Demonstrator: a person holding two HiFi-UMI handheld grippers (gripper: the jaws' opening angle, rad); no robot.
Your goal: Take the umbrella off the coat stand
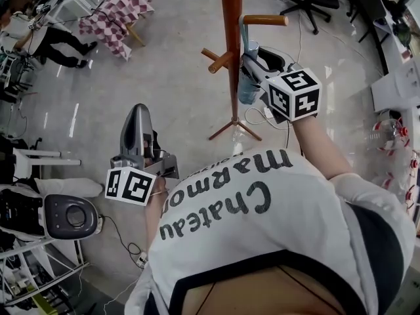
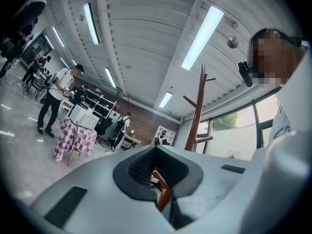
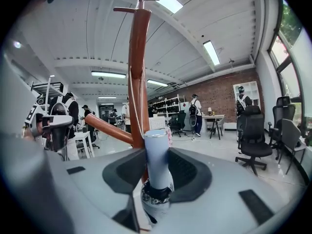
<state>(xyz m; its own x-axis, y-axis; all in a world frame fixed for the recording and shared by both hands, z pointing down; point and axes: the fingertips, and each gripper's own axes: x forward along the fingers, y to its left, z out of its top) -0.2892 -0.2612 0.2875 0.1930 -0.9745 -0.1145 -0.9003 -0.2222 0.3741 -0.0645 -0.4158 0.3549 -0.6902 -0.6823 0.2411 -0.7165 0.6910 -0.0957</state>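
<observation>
Office floor (image 1: 164,77), coat stand (image 1: 231,44): umbrella (image 1: 247,87) hangs by its cord from a peg, handle clenched in right hand-held gripper (image 3: 156,172); left hand-held gripper (image 1: 139,113) closed, empty; grasp step apparently done, so the next move likely calls for lifting the cord clear of the peg.

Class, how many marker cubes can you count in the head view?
2. One cube on the left tongs; the other cube on the right tongs, beside the coat stand.
</observation>
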